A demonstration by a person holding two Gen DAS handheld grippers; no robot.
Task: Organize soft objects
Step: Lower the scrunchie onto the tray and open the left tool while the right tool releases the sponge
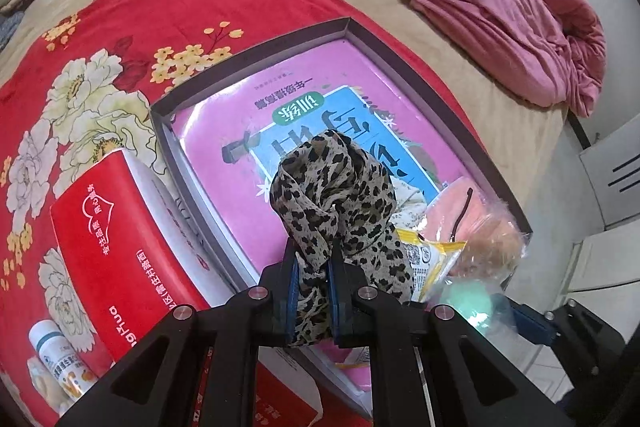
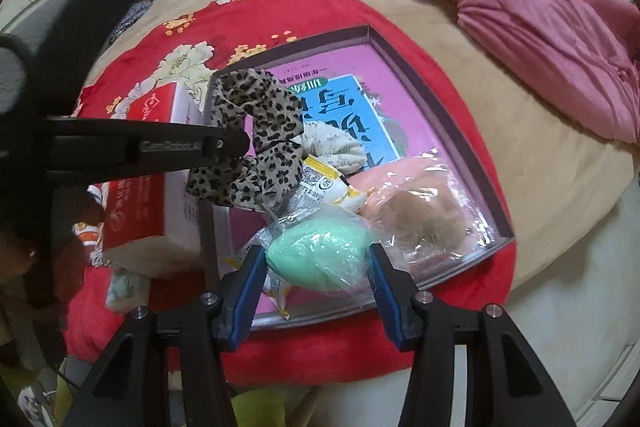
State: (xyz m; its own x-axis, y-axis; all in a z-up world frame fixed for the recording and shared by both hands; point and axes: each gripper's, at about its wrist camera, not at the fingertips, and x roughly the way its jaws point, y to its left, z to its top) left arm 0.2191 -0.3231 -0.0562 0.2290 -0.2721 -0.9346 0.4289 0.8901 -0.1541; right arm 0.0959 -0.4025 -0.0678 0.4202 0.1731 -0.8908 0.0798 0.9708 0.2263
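Two hand-held grippers work over a shallow grey cardboard box lid (image 1: 256, 47), which rests on a red floral blanket (image 1: 100, 39) spread across a bed. The lid's floor is a pink and blue printed sheet, and it already holds several soft items.

The left gripper (image 1: 313, 279) is clamped shut on a leopard-print fabric scrunchie (image 1: 328, 187), its blue pads (image 1: 292, 283) pinching one gathered fold while the rest of the loop hangs free above the lid. The fabric appears light, limp and easily crushed; a pinch on any bunched fold should hold it, and it is judged unlikely to slip.

The right gripper (image 2: 318, 267) has its jaws part-way apart, closed around a mint-green soft ball in a clear plastic wrapper (image 2: 320, 251), just over the near end of the lid. The ball looks squashy and light, but the crinkled film is probably slick, so a grip across the widest part of the ball seems safer than one on loose wrapper.

Beside it in the lid lie a yellow printed sachet (image 2: 328, 183) and a tan fluffy pompom in a clear bag (image 2: 420, 215). A red and white carton (image 1: 116, 227) stands just outside the lid.
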